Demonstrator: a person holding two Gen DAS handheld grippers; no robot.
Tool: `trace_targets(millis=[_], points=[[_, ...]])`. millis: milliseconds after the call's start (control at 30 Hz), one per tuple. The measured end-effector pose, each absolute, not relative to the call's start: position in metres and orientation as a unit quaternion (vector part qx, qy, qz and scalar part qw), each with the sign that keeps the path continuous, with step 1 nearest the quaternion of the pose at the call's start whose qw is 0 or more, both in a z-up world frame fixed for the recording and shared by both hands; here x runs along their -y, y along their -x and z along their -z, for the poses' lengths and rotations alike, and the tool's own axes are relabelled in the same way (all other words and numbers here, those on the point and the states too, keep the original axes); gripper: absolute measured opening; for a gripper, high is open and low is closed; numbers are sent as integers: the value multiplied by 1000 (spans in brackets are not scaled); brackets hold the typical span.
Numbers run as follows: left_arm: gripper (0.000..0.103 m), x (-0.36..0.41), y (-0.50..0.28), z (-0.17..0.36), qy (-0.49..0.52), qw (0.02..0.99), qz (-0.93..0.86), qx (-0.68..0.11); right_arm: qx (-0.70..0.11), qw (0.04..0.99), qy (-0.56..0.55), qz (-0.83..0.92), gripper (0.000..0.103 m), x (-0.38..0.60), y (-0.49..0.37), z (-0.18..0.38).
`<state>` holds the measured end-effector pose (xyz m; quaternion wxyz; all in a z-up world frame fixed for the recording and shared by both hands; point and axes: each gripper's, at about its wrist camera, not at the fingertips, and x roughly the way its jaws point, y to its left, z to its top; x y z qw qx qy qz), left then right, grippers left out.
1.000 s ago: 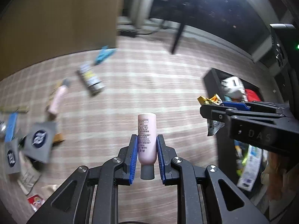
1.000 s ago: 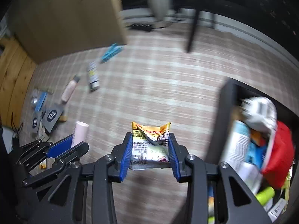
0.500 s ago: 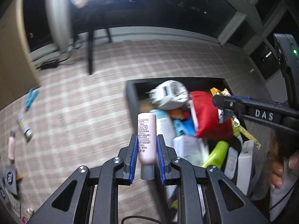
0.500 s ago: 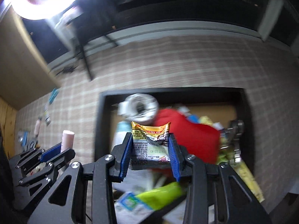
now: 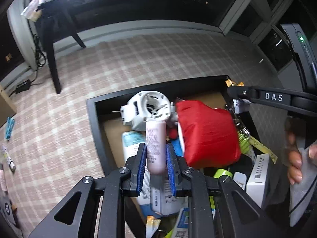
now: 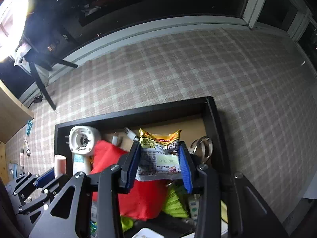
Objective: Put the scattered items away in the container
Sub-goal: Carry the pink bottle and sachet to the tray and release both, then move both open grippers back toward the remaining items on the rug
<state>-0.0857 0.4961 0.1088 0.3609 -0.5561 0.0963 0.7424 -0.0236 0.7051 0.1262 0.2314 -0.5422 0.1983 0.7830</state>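
My left gripper (image 5: 156, 158) holds a pink tube (image 5: 156, 146) over the black container (image 5: 93, 117); the jaws look slightly parted and the tube is blurred, as if slipping down. My right gripper (image 6: 159, 164) is shut on a yellow and white snack packet (image 6: 158, 156), above the same container (image 6: 130, 113). The container holds a red pouch (image 5: 206, 134), a white round device (image 5: 148, 107), bottles, boxes and a green item. The left gripper and its tube also show at the lower left of the right wrist view (image 6: 59, 164).
Plaid carpet (image 5: 138, 59) surrounds the container. Scattered items lie far left on the floor: a teal clip (image 5: 9, 126) and a small tube (image 5: 8, 158). A dark chair leg (image 5: 52, 65) stands at the back left. A hand (image 5: 295, 158) holds the right gripper's handle.
Both grippers moved further over the container. The pink tube sits lower between the left fingers and looks blurred; the left fingers have spread a little. The right packet stays gripped.
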Motion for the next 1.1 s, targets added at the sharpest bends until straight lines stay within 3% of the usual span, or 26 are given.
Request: trace_targets(millis=[67, 433, 1100], points=[[42, -495, 86, -112, 552, 362, -746, -92, -203, 235, 544, -780, 46, -708, 25, -125], [41, -450, 105, -121, 544, 328, -767, -91, -199, 195, 530, -801, 47, -670, 42, -141], [34, -250, 189, -101, 556, 169, -812, -56, -122, 28, 549, -826, 47, -486, 153, -140]])
